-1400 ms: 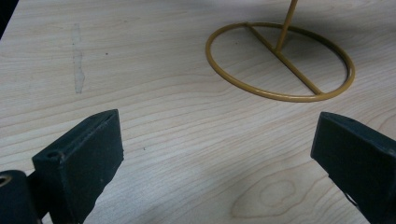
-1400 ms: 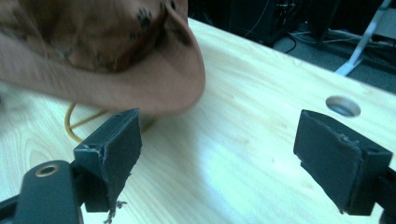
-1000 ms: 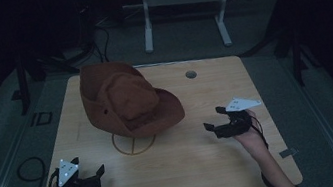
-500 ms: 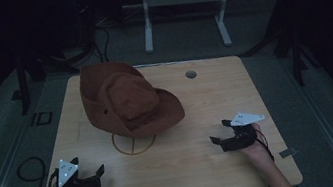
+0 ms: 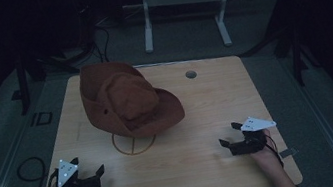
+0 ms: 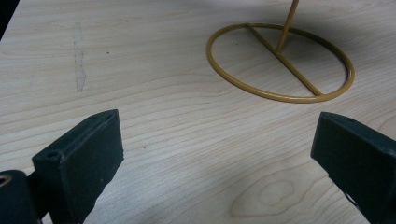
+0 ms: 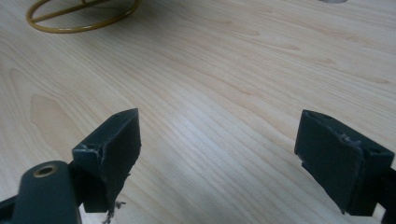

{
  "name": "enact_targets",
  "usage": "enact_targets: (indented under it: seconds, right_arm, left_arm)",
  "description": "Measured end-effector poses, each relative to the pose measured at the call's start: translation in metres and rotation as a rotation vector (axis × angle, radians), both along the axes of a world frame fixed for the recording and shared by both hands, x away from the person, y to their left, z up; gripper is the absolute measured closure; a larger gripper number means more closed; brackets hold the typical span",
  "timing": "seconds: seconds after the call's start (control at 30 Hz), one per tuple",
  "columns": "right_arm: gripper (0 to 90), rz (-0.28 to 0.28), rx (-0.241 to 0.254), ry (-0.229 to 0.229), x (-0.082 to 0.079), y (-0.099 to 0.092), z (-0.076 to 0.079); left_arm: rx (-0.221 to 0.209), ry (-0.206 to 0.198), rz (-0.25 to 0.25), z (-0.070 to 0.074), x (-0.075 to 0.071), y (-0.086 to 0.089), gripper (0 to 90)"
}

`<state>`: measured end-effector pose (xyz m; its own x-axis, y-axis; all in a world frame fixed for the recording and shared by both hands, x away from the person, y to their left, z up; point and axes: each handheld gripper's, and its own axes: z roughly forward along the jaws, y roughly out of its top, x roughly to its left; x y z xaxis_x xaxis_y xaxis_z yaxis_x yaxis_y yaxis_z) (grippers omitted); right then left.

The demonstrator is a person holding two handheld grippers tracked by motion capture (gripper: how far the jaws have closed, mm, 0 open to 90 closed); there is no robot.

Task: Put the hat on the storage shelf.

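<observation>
While the brown hat (image 5: 128, 102) sits on its gold wire stand (image 5: 134, 143) mid-desk (image 5: 202, 169), both hands rest low near the front edge. The left hand-held gripper (image 5: 97, 176) and right hand-held gripper (image 5: 228, 135) are spread wide, empty, probably just above the wood, aimed inward.

Left tool (image 6: 219, 158) jaws spread wide, empty, over wooden table (image 6: 154, 107), yellow ring stand (image 6: 280, 63) ahead
</observation>
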<state>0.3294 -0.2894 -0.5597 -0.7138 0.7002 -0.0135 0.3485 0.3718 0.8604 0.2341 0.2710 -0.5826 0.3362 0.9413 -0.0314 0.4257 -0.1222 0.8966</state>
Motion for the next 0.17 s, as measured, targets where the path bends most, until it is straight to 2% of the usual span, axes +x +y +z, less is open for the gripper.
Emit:
enact_targets:
  seconds: [0.17]
  right_arm:
    - [14.2, 0.002, -0.017, -0.005, 0.0002, 0.0019, -0.0012]
  left_arm:
    - [0.001, 0.000, -0.001, -0.0002, 0.0001, -0.0002, 3.0]
